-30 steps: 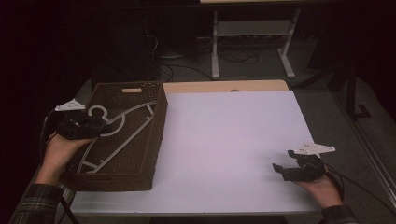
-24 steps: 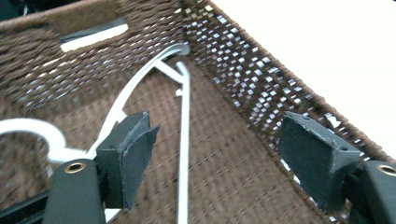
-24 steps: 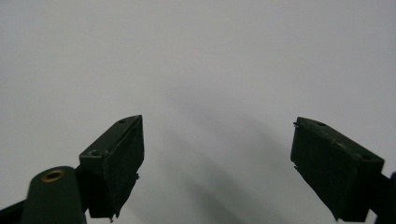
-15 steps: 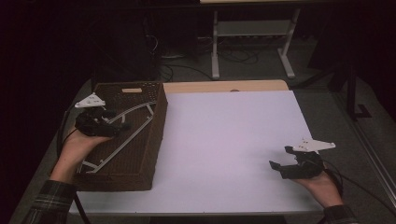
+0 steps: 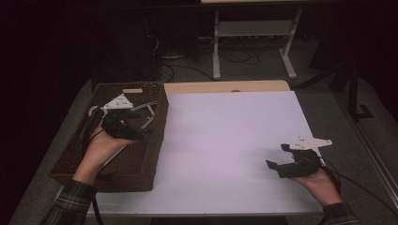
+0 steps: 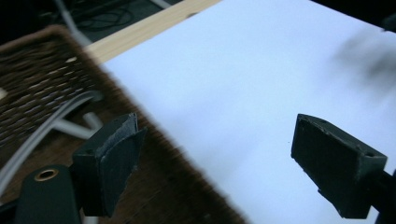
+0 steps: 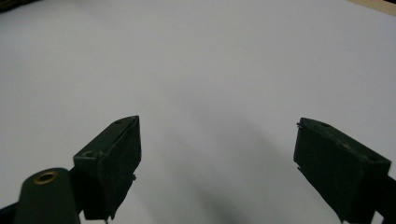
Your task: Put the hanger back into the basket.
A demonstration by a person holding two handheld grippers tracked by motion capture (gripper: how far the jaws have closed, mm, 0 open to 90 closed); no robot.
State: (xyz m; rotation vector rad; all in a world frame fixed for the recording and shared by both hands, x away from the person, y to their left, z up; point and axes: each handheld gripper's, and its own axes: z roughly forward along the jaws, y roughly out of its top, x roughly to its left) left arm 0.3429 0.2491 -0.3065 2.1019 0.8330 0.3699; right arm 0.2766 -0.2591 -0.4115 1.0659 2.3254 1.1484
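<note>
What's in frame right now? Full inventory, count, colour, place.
wicker basket: 1, dark brown, table's left side
hangers: white, inside the basket; count unclear, partly hidden
white sheet: 1, covers most of the tabletop
table: 1, light wood, strip visible at far edge
metal stand: 1, grey, on the floor behind the table
left gripper: 1, black, open, over the basket
right gripper: 1, black, open, over the sheet's near right
</note>
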